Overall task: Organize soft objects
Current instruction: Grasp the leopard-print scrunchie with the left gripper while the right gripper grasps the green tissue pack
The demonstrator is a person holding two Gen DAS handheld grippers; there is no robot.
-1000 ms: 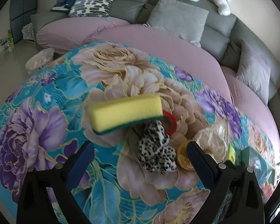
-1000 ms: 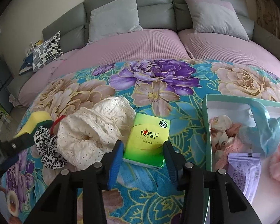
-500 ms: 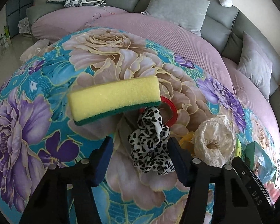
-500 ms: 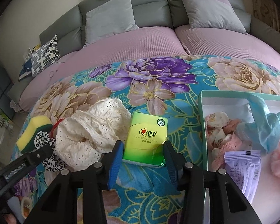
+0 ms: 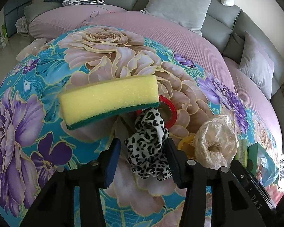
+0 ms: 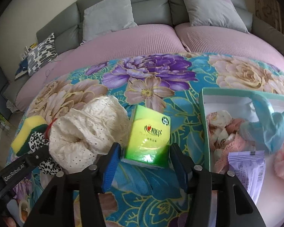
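Soft items lying on the flowered blanket, left to right: a yellow sponge is resting against a red ring; the left gripper is closing its fingers around a leopard-print scrunchie, the right pad touching the fabric, the left pad apart from it; a cream lace scrunchie is sitting just beside; the right gripper is opening its fingers either side of a green tissue pack, not gripping it; the teal box is already holding pink, cream and blue soft pieces and a purple packet. Judged progress: partly done, four items seemingly remaining outside the box
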